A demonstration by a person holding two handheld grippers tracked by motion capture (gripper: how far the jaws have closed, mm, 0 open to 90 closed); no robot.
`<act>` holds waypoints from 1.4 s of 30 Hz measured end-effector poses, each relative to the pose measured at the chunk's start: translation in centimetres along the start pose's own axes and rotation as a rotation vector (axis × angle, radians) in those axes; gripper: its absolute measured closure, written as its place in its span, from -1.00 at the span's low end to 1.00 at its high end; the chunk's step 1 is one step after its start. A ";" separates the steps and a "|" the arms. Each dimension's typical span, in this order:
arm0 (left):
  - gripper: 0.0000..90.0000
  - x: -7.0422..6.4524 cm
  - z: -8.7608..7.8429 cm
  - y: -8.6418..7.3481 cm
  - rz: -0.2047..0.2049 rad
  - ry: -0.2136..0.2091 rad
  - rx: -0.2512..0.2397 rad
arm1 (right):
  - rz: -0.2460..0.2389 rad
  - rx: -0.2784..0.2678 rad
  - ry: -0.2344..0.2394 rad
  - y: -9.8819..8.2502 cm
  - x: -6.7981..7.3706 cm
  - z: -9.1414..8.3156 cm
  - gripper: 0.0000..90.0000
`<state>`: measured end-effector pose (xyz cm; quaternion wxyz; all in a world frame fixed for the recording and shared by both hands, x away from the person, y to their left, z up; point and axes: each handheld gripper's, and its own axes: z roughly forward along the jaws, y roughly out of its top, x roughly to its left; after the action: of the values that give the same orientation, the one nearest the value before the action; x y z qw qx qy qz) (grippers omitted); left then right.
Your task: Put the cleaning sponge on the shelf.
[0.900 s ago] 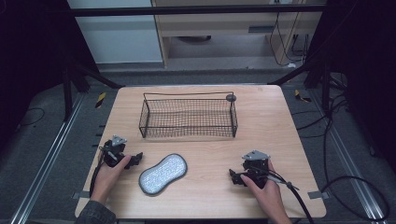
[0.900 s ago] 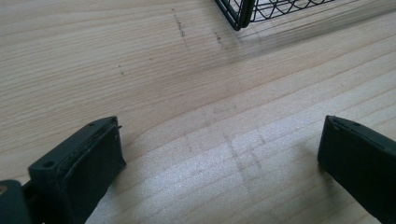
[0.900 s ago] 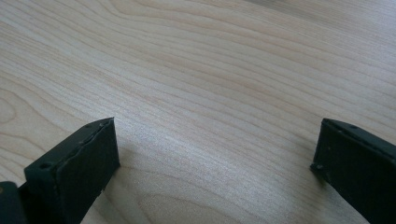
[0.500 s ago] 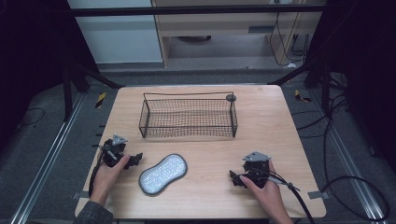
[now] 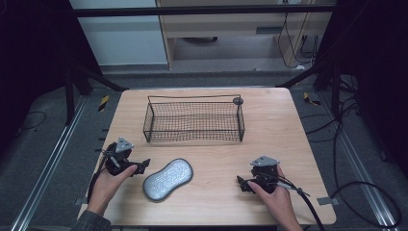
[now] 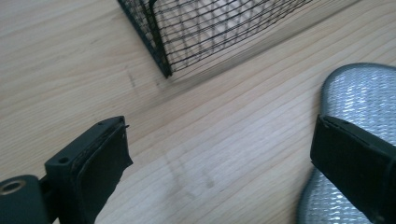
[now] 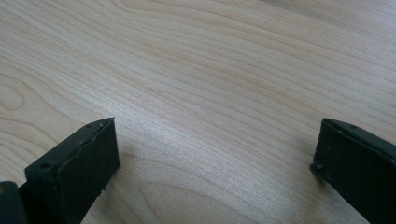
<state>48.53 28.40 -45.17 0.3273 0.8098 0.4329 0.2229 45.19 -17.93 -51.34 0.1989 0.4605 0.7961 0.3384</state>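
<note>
A silvery, peanut-shaped textured pad lies flat on the wooden table, near the front and left of centre. My left gripper rests on the table just left of the pad and points toward it. In the left gripper view its jaws stand wide open over bare wood, and the right jaw overlaps the edge of the pad. My right gripper rests at the front right and points left. Its jaws are open with only wood between them.
A black wire basket stands behind the pad at the table's middle, with nothing visible inside; its near corner shows ahead of the left gripper. A small dark round knob sits at its back right corner. Cables trail off the table's right side.
</note>
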 end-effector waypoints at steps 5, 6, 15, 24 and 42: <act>-0.91 -1.2 -0.4 0.7 0.033 -0.031 -0.002 | 0.010 0.000 -0.007 -0.1 0.0 -0.1 -0.99; -0.91 -1.4 -0.4 0.9 0.040 -0.039 0.008 | 0.010 0.000 -0.007 -0.1 0.0 -0.1 -0.99; -0.90 -3.3 -0.9 2.0 0.090 -0.087 0.065 | 0.011 -0.001 -0.010 -0.2 -0.1 -0.2 -0.99; -0.92 -4.7 -1.0 3.1 0.108 -0.144 0.117 | 0.013 0.001 -0.013 -0.2 0.0 -0.2 -0.99; -0.91 -8.4 1.6 3.9 0.291 -0.223 0.365 | 0.011 0.000 -0.012 -0.3 0.0 -0.3 -0.99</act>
<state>47.32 19.18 -44.11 0.1860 0.9288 0.3061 0.0952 44.82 -18.19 -51.34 0.2015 0.4670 0.7924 0.3368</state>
